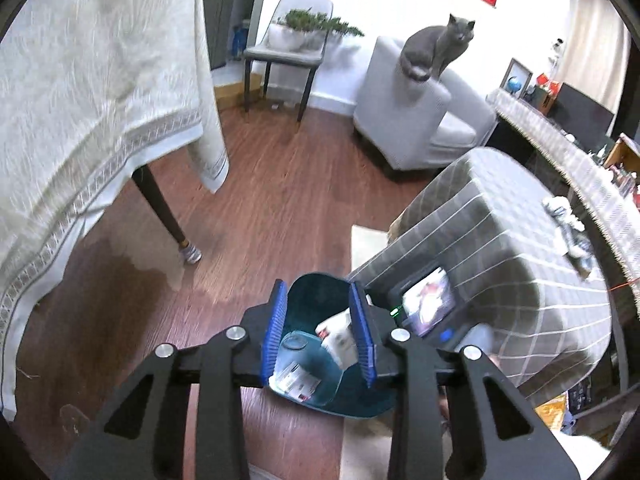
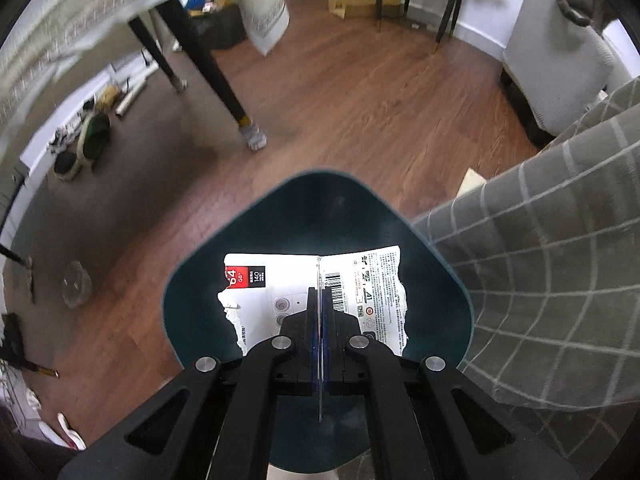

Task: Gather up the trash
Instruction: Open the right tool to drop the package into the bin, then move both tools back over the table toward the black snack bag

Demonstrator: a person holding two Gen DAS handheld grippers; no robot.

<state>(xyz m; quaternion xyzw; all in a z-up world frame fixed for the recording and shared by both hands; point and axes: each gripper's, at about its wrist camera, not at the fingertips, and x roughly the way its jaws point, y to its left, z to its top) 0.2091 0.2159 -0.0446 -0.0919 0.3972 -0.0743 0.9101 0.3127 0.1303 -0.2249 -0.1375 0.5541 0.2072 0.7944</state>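
So the dark teal plastic trash bin (image 2: 320, 208) sits on the reddish-brown wood plank floor (image 2: 340, 100), tucked right against the left side of a piece of furniture draped in a grey cloth with white grid lines (image 2: 540, 280). Both grippers hang over its mouth.

The right gripper (image 2: 320, 300) has its blue pads squeezed together on a torn white cardboard package with a red-and-black label and a barcode (image 2: 272, 280). The card is pinched edge-on along its fold, so its two halves fan out left and right of the jaws, directly above the bin's opening.

The left gripper (image 1: 320, 340) is partly spread, blue ribbed fingers (image 1: 276, 336) apart with nothing between them. Through that gap you look straight down into the bin, where there's already some stuff: a clear round plastic lid-looking thing (image 1: 294, 342), and white printed packaging scraps (image 1: 298, 378) near the bottom. The other gripper's body with its little screen (image 1: 428, 306) shows just right of the bin in that view.

Further out: a table with a cream patterned tablecloth (image 1: 100, 80) on the left, its dark leg wearing a little grey striped sock (image 1: 191, 254). A grey cat (image 1: 436, 46) sits on top of a light grey armchair (image 1: 420, 120) at the far side, and a grey chair holding a potted green plant (image 1: 304, 28) is left of that.
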